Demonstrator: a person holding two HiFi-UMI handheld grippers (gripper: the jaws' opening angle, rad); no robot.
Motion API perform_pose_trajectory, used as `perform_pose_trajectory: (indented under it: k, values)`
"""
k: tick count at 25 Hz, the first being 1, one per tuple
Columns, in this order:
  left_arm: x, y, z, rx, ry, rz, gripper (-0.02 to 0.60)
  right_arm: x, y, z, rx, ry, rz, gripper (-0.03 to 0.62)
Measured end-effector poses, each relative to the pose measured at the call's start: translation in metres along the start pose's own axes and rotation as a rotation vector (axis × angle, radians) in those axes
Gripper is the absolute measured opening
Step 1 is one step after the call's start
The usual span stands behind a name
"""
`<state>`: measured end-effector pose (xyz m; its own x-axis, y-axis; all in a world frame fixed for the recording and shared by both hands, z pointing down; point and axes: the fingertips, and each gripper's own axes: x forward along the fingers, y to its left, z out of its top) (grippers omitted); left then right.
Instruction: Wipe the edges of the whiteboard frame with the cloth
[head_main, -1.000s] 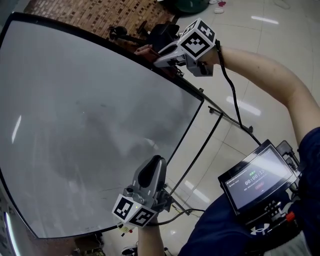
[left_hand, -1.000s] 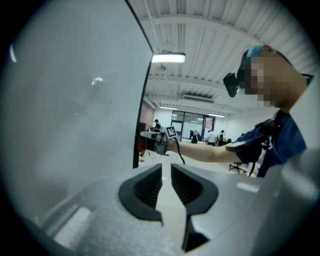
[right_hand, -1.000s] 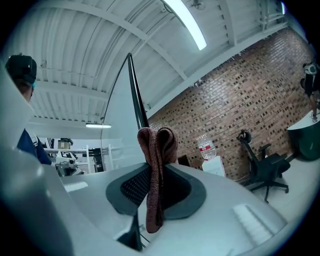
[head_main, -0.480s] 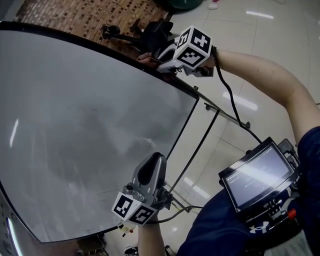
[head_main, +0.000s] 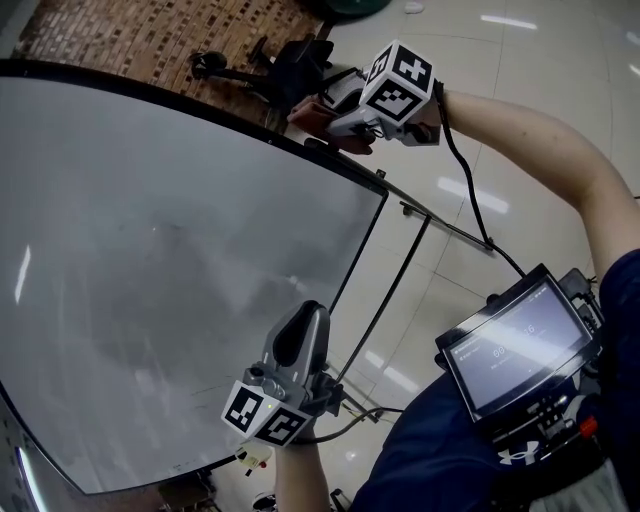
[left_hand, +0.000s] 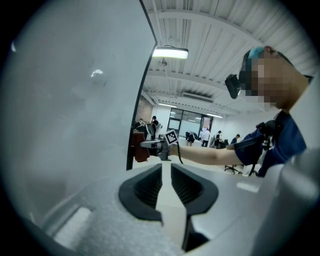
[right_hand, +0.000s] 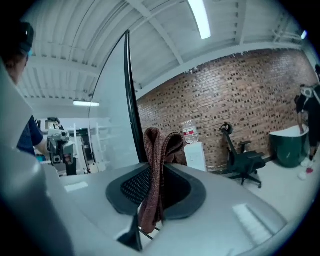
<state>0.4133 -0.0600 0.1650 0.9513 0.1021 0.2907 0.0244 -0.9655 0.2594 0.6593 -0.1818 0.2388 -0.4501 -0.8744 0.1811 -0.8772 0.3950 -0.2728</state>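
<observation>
The whiteboard (head_main: 180, 260) fills the left of the head view, edged by a black frame (head_main: 200, 105). My right gripper (head_main: 335, 108) is at the board's far edge, shut on a folded reddish-brown cloth (head_main: 315, 115) that lies against the frame. In the right gripper view the cloth (right_hand: 157, 150) stands up between the pads of the right gripper (right_hand: 155, 175), right beside the black frame (right_hand: 131, 100). My left gripper (head_main: 305, 322) hovers off the board's near side edge. Its jaws (left_hand: 166, 172) are almost together with nothing in them. Past them are the frame (left_hand: 140, 100) and the cloth (left_hand: 138, 150).
Thin black stand bars (head_main: 400, 275) run behind the board's corner. A screen unit (head_main: 520, 345) hangs on the person's chest, cabled to the right gripper. A brick wall, an office chair (right_hand: 245, 160), a water bottle (right_hand: 190, 132) and a green bin (right_hand: 290, 145) stand beyond the board.
The right gripper has slid the cloth along the black frame, closer to the board's corner. The left gripper has hardly moved.
</observation>
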Motion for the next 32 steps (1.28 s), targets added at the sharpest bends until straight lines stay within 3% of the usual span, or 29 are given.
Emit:
perform_pose_trajectory:
  k: [5, 9, 12, 19, 21, 25, 29, 32]
  values:
    - [0.007, -0.004, 0.000, -0.014, -0.007, -0.019, 0.057, 0.014, 0.010, 0.000, 0.119, -0.099, 0.074, 0.058]
    - [0.004, -0.003, -0.007, -0.041, 0.006, -0.020, 0.057, 0.020, -0.005, -0.024, 0.104, 0.000, 0.006, 0.057]
    - [0.000, 0.004, -0.020, -0.069, 0.015, -0.027, 0.057, 0.019, -0.011, -0.031, 0.096, -0.005, -0.029, 0.057]
    - [-0.006, 0.033, -0.039, -0.128, 0.024, -0.098, 0.057, 0.010, -0.052, -0.067, 0.079, 0.110, -0.297, 0.057]
    - [-0.006, 0.034, -0.041, -0.132, 0.011, -0.128, 0.057, 0.003, -0.050, -0.069, 0.118, 0.074, -0.283, 0.057]
    - [-0.004, 0.036, -0.044, -0.175, -0.018, -0.135, 0.057, 0.009, -0.027, -0.052, 0.170, -0.002, -0.158, 0.057]
    - [0.002, 0.037, -0.046, -0.230, 0.025, -0.143, 0.057, 0.012, -0.016, -0.053, 0.219, -0.047, -0.131, 0.058]
    - [0.015, 0.046, -0.062, -0.286, 0.029, -0.156, 0.057, 0.022, -0.018, -0.079, 0.209, -0.044, -0.113, 0.055]
